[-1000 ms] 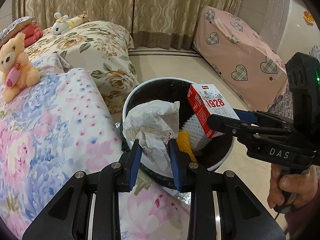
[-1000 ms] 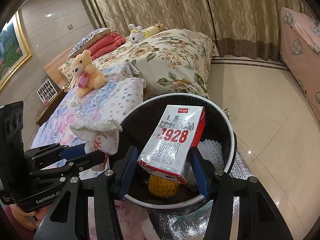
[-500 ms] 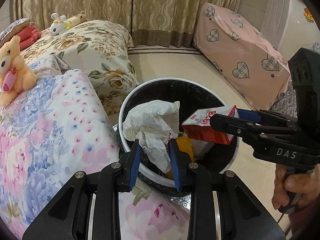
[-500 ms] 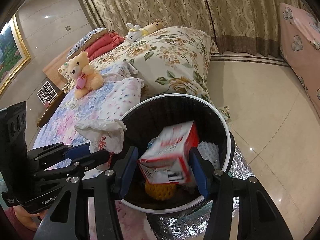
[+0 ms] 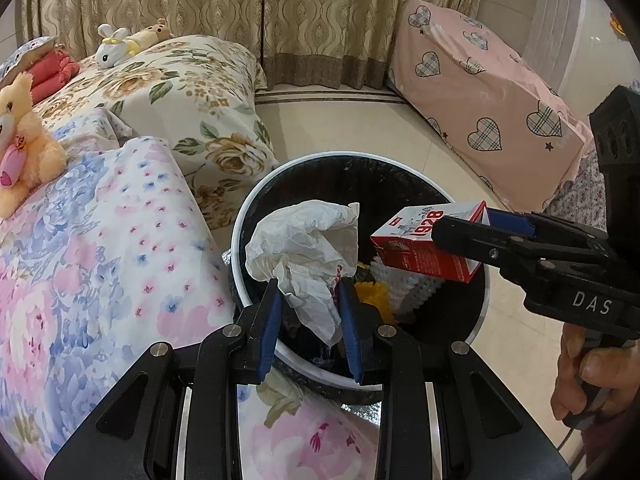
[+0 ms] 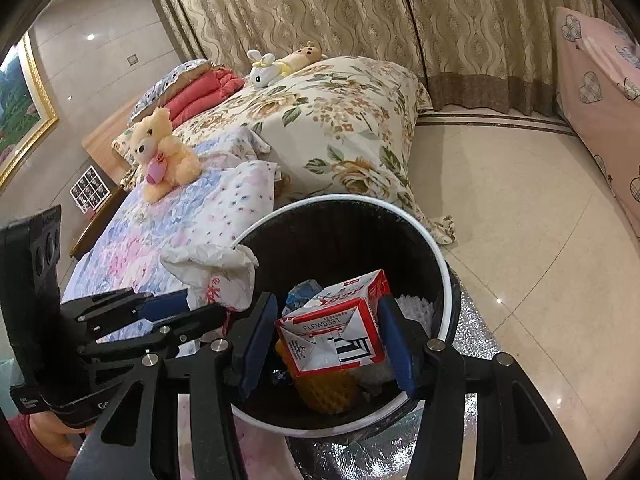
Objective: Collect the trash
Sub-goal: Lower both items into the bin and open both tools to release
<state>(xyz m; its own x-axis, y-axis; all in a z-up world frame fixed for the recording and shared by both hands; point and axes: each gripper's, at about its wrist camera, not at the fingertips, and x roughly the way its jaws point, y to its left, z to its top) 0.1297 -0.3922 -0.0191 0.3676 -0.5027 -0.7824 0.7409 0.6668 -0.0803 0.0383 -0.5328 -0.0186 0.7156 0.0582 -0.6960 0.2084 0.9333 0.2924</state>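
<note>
A black bin with a white rim [image 5: 240, 240] [image 6: 440, 264] stands on the floor beside the bed. My left gripper [image 5: 309, 286] [image 6: 204, 306] is shut on a crumpled white paper bag [image 5: 304, 240] [image 6: 216, 268], which it holds over the bin's near left rim. My right gripper [image 6: 327, 304] [image 5: 464, 224] is shut on a red and white milk carton [image 6: 332, 332] [image 5: 416, 252]. The carton is tipped flat over the bin's mouth, its base toward the right wrist camera. Yellow foam netting [image 6: 328, 388] and white foam netting [image 5: 404, 284] lie inside the bin.
The bed with its floral quilt [image 5: 100, 260] presses against the bin's left side, and a teddy bear [image 6: 160, 156] sits on it. A silver foil mat [image 6: 472, 344] lies under the bin. Furniture under a pink heart-print cover [image 5: 488, 112] stands to the right across the tiled floor [image 6: 500, 208].
The milk carton has swung from upright to lying flat between the right gripper's fingers, above the bin. The left gripper and its paper bag have stayed in place.
</note>
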